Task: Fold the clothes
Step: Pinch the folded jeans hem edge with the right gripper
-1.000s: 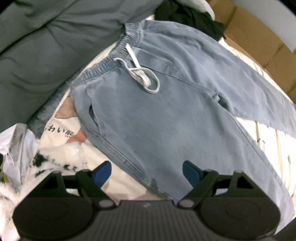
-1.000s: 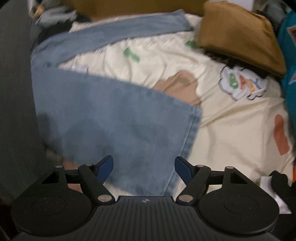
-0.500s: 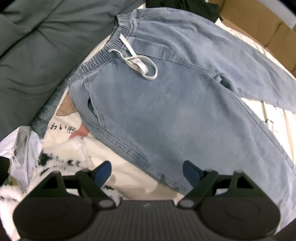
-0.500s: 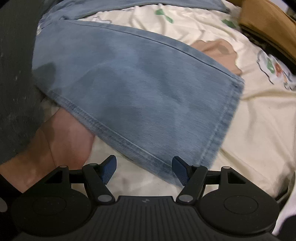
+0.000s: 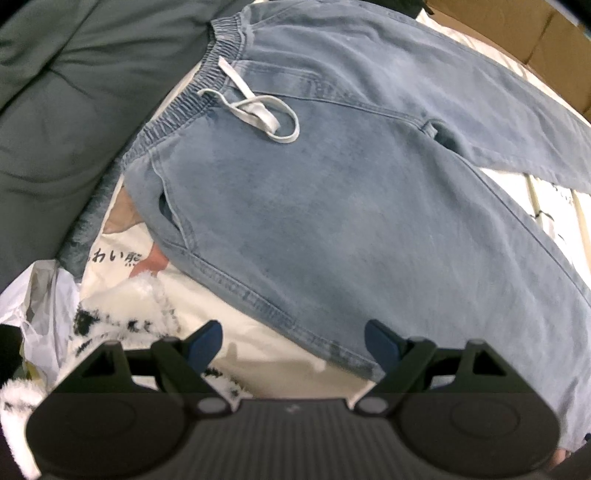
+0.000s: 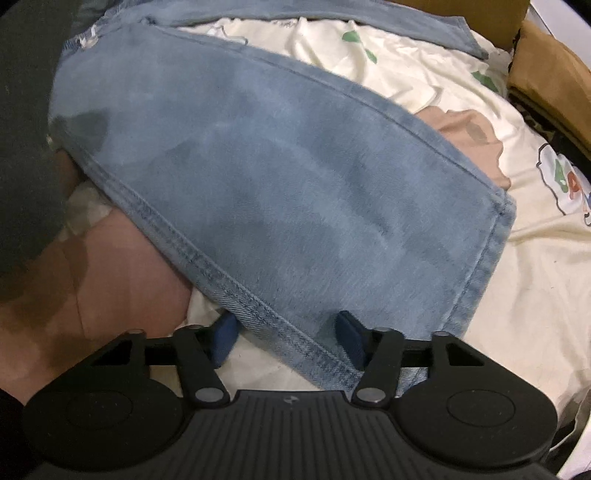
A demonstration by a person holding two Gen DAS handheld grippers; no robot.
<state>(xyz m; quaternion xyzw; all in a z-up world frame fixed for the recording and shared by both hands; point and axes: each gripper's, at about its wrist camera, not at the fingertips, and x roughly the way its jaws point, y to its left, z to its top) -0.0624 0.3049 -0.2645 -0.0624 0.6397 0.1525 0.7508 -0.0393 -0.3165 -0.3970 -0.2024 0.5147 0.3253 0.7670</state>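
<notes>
Since a second ago both grippers have dropped in closer to the jeans, and the right one especially has gone from hanging back over the leg to having its blue pads down at the stitched side seam near the cuff. The right gripper (image 6: 286, 338) is spread wide, nothing clamped, with the seam edge of the jeans (image 6: 295, 192) running across the gap between its pads; whether the pads actually touch the denim I can't tell. The left gripper (image 5: 291, 341) is likewise released and wide, hovering just off the outer side seam of the jeans (image 5: 332, 206) below the hip pocket, its left pad over the cream sheet and its right pad over the denim edge. The jeans lie flat and face up on the bed, legs apart, elastic waistband toward the grey duvet (image 5: 74, 92), white drawstring (image 5: 258, 110) looped loosely on the front. Under them is a cream bedsheet (image 6: 517, 280) with cartoon prints. Further out in the left view there's a fluffy white and black garment (image 5: 122, 314) and a plastic bag (image 5: 33, 291) at the lower left, cardboard boxes (image 5: 524, 33) at the top right. In the right view a brown cushion (image 6: 550, 74) sits at the far right edge.
</notes>
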